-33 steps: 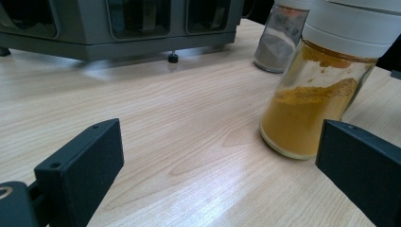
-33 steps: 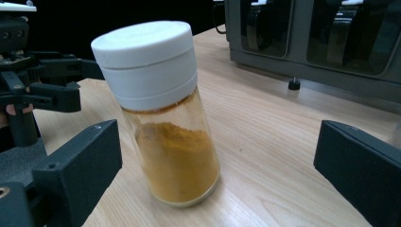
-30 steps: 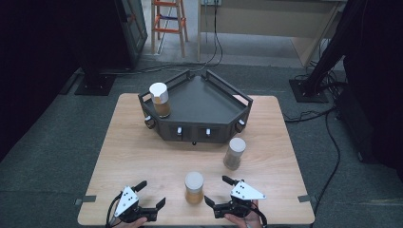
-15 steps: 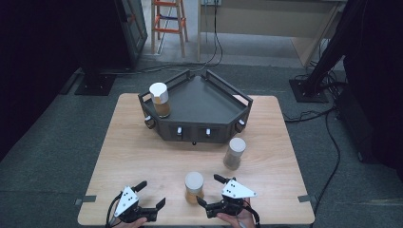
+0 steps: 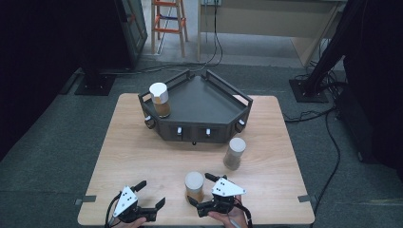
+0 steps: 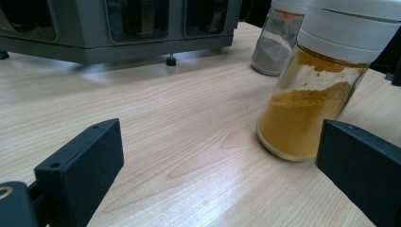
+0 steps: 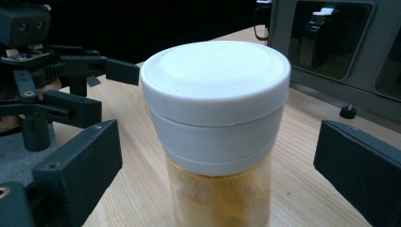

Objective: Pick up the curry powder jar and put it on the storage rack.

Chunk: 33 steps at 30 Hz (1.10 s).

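Right gripper (image 5: pixel 198 190) closes in on the yellow spice jar (image 5: pixel 194 186)

It has slid left since 1 second ago; its spread jaws now flank the jar at the table's (image 5: pixel 142 161) front edge, ungrasped. Left gripper (image 5: pixel 150 195) idles, released.

white-lidded yellow spice jar (image 5: pixel 194 186), dark grey rack (image 5: pixel 199 102)

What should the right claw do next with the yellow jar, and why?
Probably close. The right gripper is open, and in the right gripper view the yellow jar stands upright between its jaws with a gap on each side. Squeezing gently below the white lid looks like the next step before lifting.
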{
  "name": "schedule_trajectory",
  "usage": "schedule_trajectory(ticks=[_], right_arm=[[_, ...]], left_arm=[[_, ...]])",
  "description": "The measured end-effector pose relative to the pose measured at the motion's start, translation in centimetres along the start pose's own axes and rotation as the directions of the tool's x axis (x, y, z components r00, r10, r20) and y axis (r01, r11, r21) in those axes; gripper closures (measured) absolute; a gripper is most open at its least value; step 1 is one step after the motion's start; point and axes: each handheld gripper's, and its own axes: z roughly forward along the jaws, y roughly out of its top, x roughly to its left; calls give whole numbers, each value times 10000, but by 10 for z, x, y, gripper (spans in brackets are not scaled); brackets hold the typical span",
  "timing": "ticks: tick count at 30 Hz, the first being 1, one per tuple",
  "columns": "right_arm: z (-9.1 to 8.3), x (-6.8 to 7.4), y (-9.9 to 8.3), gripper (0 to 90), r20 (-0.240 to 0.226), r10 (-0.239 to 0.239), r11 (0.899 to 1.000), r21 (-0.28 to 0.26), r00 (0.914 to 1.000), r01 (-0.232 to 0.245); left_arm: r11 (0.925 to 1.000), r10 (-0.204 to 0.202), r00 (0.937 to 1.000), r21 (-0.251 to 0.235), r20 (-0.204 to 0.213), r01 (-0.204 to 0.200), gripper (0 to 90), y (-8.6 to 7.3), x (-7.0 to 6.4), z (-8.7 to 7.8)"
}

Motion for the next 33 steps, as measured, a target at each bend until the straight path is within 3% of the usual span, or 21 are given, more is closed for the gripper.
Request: schedule_trajectory(ticks=[11,17,20,22,33], right_arm=[[9,2,1,84,121,-254,9996,91,9996,253],[13,4,2,247,246,-574,9981,227,9980,568],[15,2,1,337,114,-514,9984,230,9986,511],[14,6,2,348,232,-757,9968,266,9969,751],[8,12,9,350,455,-1125,9936,75,9926,1123]], left_arm=[[10000,0,10000,5,-9,0,16,0,0,0],[10000,-15,10000,-30,-17,15,16,0,0,-1],[10000,-12,10000,-27,-30,12,16,0,0,-1],[10000,4,10000,-33,-29,-4,16,0,0,-1],[10000,-9,10000,-14,8,9,16,0,0,-1]])
